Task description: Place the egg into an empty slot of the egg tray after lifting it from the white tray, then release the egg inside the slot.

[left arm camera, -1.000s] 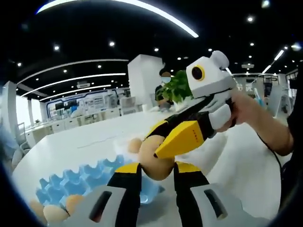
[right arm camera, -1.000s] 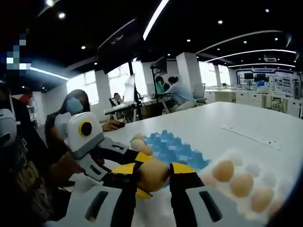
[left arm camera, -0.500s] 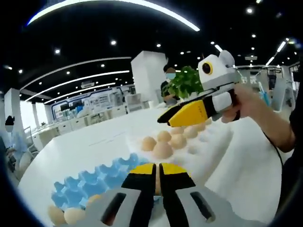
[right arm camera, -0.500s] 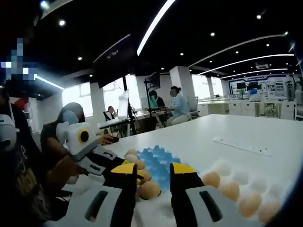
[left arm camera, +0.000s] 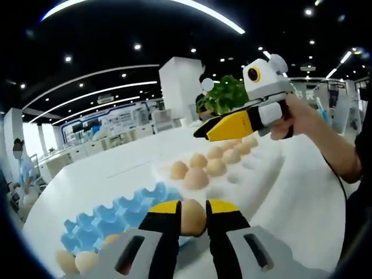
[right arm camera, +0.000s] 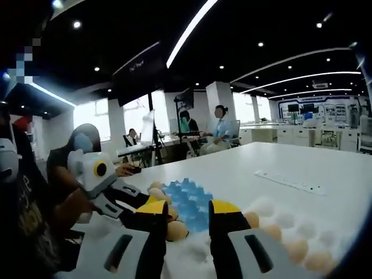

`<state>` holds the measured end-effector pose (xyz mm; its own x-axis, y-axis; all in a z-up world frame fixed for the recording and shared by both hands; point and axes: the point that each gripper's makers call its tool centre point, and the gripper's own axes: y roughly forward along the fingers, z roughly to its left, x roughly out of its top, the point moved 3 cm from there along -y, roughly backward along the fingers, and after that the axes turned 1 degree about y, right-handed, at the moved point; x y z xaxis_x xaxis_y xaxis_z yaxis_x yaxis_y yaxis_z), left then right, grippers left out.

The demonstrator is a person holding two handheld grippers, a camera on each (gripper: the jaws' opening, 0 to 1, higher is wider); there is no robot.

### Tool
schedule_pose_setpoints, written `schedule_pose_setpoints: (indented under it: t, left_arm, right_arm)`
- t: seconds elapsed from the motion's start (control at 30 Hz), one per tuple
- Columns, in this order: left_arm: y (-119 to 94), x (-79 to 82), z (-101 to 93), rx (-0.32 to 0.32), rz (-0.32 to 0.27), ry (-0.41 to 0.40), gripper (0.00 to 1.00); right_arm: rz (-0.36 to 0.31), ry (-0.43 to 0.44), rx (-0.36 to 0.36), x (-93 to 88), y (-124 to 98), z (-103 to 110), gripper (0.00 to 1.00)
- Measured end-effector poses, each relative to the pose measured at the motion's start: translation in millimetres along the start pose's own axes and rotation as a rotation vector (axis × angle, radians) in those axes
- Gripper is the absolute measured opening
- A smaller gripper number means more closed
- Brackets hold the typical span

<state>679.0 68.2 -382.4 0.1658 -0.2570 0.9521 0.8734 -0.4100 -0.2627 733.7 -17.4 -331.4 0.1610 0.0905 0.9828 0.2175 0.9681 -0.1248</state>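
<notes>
Now the left gripper (left arm camera: 189, 216) clamps the egg (left arm camera: 190, 217) alone; the right gripper (right arm camera: 188, 216), empty, has drawn away.

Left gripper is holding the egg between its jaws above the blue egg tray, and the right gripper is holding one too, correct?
Not quite. The left gripper does hold the egg above the blue egg tray, but the right gripper is open with nothing between its jaws, as the right gripper view shows.
</notes>
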Motion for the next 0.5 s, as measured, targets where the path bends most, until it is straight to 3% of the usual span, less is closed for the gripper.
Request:
schedule_pose_setpoints:
  t: [0.5]
  left_arm:
    - [0.4,-1.2,-4.0,-0.010,-0.020,-0.017,0.33]
  right_arm:
    - [0.114,-0.053,-0.062,-13.6,-28.3,-14.1,0.30]
